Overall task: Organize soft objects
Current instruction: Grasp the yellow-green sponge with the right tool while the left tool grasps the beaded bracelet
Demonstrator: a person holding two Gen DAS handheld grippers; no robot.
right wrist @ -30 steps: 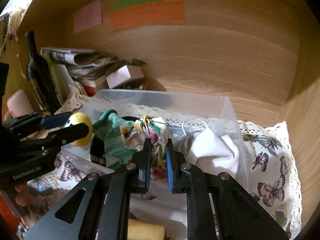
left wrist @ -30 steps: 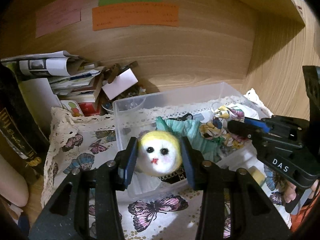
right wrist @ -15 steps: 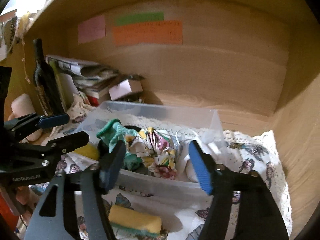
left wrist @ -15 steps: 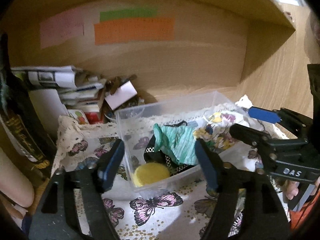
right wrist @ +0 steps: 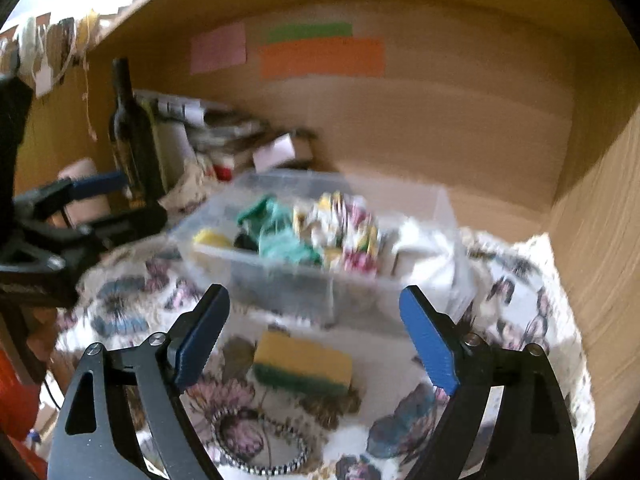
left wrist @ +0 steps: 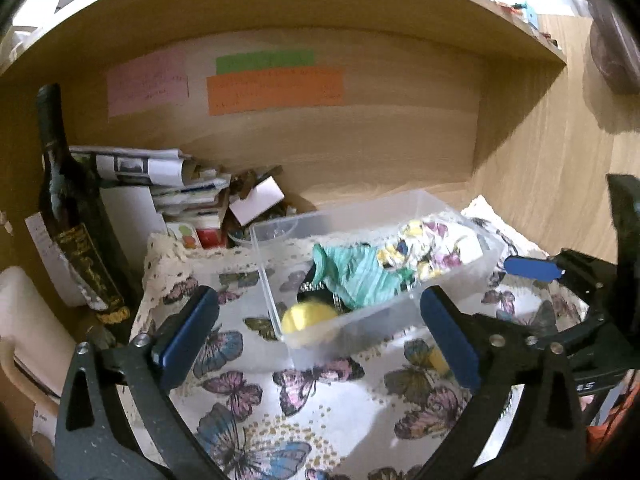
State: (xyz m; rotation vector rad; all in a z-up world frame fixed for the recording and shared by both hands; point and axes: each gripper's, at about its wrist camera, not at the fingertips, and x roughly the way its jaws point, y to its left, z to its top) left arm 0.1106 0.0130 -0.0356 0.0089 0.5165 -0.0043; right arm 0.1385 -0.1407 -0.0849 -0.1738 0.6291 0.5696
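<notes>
Both tools (left wrist: 318,336) (right wrist: 316,338) spread before bin rim (left wrist: 360,318)

Open cloth (left wrist: 304,420) lies in front of the bin (left wrist: 400,320), blocked only by a sponge (right wrist: 303,362) and bracelet (right wrist: 260,440). On the left, a bottle (left wrist: 72,216) and stacked papers (left wrist: 172,188) crowd the corner; wood walls close the back and right.

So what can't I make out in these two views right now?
- Yellow ball, left wrist view: motion-blurred; any face not visible.
- Bin contents, right wrist view: smeared by camera motion.
- Black item under the green cloth: mostly covered.
- Sticky notes: writing too small.
- Sponge, left wrist view: hidden behind the left tool.
</notes>
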